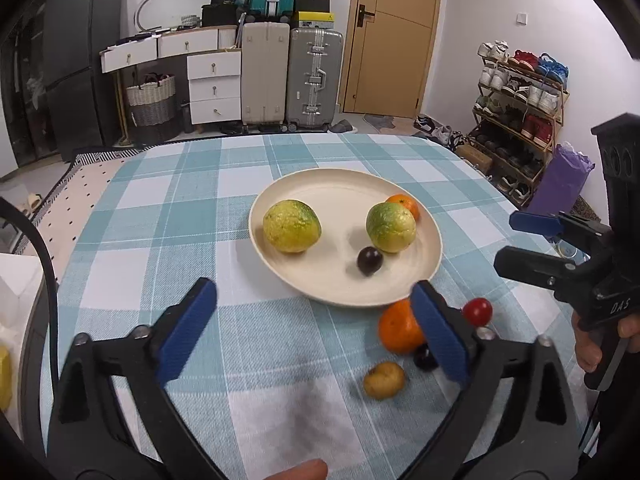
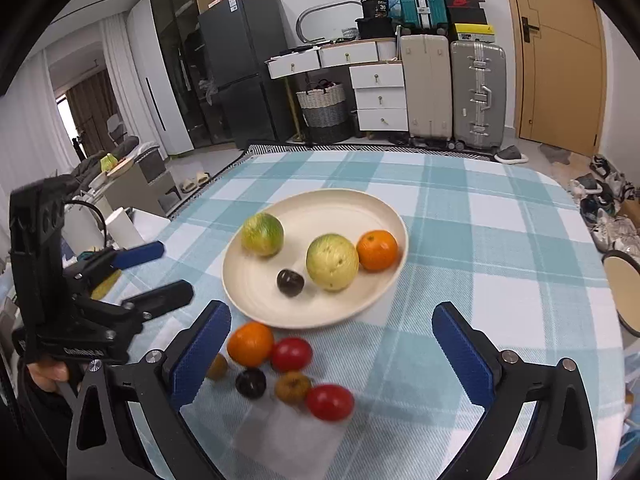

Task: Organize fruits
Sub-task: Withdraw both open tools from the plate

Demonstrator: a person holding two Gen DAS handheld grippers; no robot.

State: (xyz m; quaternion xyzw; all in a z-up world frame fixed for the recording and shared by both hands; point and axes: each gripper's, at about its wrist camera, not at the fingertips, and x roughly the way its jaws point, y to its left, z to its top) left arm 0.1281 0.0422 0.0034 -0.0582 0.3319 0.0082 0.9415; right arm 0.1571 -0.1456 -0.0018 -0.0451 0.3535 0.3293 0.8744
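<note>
A cream plate (image 2: 256, 300) sits on the bench's teal-and-white checked cloth (image 2: 480, 240); the yellow-green fruits (image 2: 332, 262), orange tangerine (image 2: 377, 250) and dark plum (image 2: 290, 282) stand out.

Both wrist cams look down-fwd, near; share plate (image 1: 434, 240) (image 2: 236, 280).

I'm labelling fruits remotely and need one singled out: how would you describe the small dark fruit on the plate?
Find the cream plate on the blue checked tablecloth. Near its front edge lies the dark plum-coloured fruit, just left of a yellow-green fruit. It is the smallest and the only dark fruit on the plate.
</note>
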